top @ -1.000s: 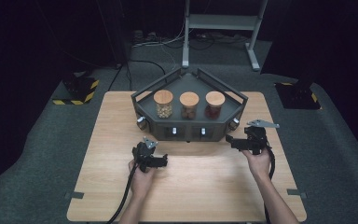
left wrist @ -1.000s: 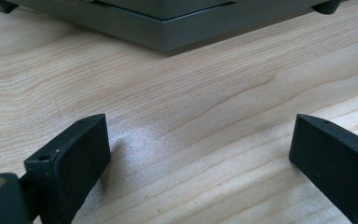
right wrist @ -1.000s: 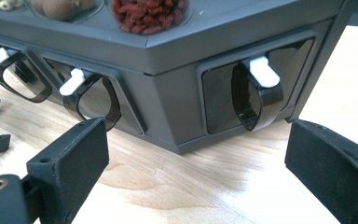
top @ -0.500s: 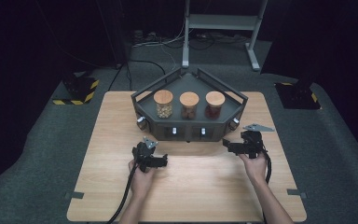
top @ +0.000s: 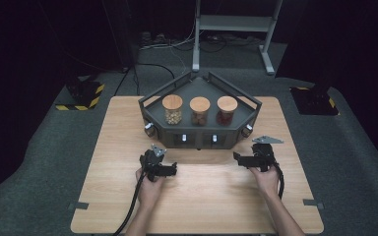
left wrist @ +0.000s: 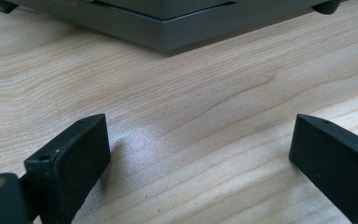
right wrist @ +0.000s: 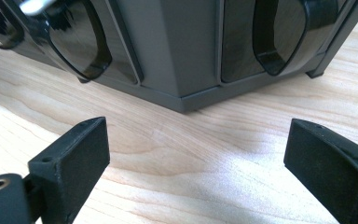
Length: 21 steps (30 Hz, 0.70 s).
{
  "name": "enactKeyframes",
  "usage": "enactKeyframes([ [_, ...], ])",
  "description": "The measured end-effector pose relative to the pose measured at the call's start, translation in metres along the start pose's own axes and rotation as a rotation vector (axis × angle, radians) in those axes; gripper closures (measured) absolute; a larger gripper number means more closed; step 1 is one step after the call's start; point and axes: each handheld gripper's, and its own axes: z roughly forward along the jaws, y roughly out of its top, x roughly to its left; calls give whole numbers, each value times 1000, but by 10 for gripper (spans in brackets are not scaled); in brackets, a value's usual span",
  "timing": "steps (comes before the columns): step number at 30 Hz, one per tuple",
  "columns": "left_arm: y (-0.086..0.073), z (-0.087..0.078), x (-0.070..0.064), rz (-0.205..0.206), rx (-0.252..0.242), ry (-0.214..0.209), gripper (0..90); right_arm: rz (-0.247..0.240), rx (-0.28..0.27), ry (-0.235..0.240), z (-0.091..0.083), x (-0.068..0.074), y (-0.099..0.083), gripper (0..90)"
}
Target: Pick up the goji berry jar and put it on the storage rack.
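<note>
Right gripper now nearer, lower than before; left gripper unmoved. Both jaws wide open, empty. Dark rack long axis left-right, front facing near.

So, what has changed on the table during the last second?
The right gripper moved toward the person and slightly leftward, away from the grey rack's right corner; its jaws stay open and empty. The left gripper, also open, the three jars and the rack stayed where they were.
</note>
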Motion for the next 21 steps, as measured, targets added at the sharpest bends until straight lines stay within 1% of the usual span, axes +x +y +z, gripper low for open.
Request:
enactKeyframes([
  [8, 0, 0, 0, 0, 0, 0, 53, -9, 19, -13, 8, 4, -8, 67],
  [13, 0, 0, 0, 1, 1, 0, 53, -19, 33, -29, 14, 6, -14, 66],
  [21, 0, 0, 0, 0, 0, 1, 53, -42, 54, -48, 24, 12, -23, 66],
])
